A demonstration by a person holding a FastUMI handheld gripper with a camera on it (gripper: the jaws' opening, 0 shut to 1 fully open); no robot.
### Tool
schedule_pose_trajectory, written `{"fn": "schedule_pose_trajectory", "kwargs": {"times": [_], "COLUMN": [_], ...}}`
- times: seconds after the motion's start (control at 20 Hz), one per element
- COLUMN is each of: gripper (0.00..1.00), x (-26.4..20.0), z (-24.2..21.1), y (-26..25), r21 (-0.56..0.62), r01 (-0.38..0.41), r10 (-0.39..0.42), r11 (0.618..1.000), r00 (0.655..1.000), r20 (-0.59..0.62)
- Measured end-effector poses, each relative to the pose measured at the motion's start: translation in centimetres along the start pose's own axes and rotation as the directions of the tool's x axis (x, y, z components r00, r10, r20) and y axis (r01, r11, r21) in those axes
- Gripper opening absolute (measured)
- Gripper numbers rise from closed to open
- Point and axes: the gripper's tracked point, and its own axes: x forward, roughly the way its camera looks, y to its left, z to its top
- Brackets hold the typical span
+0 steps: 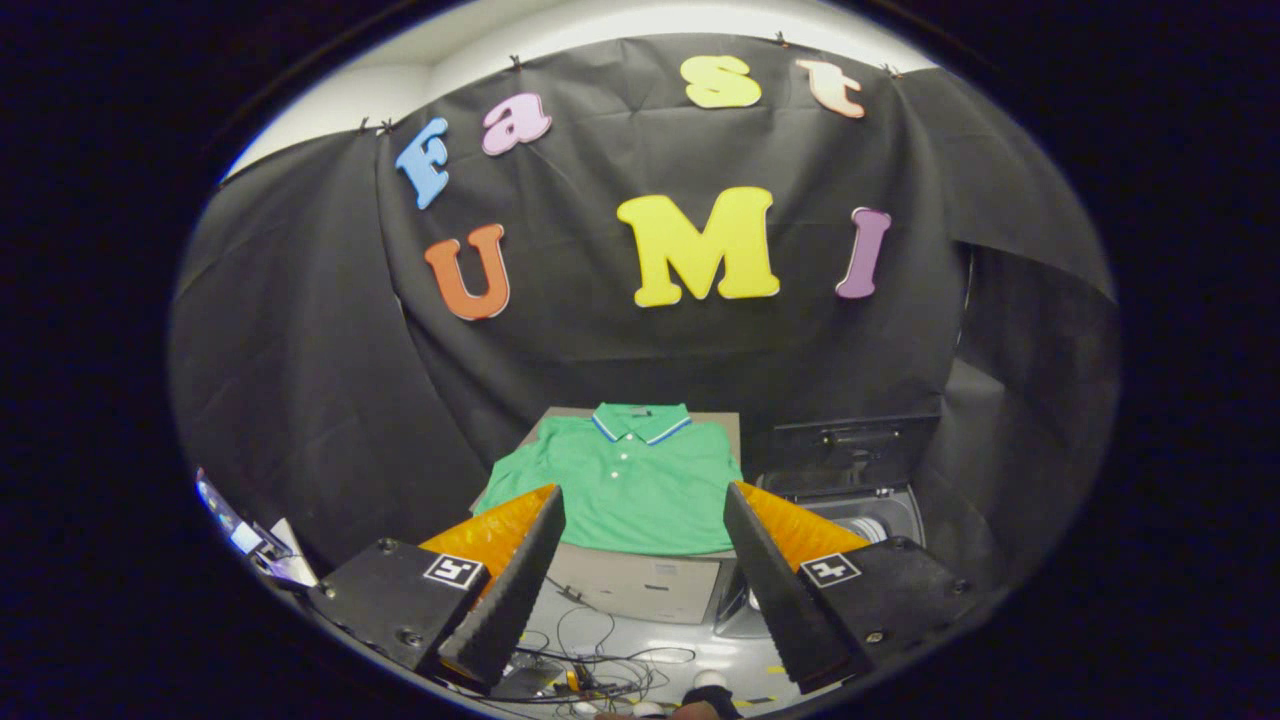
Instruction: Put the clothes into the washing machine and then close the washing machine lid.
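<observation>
A green polo shirt (625, 480) with a blue-and-white trimmed collar lies spread flat on a brown box top (720, 425), just beyond my fingers and centred between them. To its right stands the washing machine (850, 500), its dark lid (850, 450) raised upright at the back and the drum opening (872, 527) showing behind my right finger. My gripper (645, 505) is open and wide, above and short of the shirt, with nothing between its fingers.
The box's front face (640, 585) drops below the shirt. On the floor beneath lie tangled cables (590, 665) and small white balls (710, 680). Papers or cards (250, 540) sit at the far left. Black cloth walls close the booth behind and at both sides.
</observation>
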Motion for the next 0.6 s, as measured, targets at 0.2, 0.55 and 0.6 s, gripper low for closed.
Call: {"fn": "schedule_pose_trajectory", "kwargs": {"times": [0.2, 0.55, 0.6], "gripper": [1.00, 0.99, 0.99], "x": [5.2, 17.1, 18.6], "z": [1.1, 0.3, -0.1], "y": [2.7, 4.5, 4.6], "r21": [-0.016, -0.014, -0.026], "r01": [-0.061, -0.135, -0.133], "r10": [0.059, 0.122, 0.113], "r11": [0.998, 0.991, 0.991], "r00": [0.993, 0.931, 0.920], "r20": [-0.101, -0.344, -0.375]}}
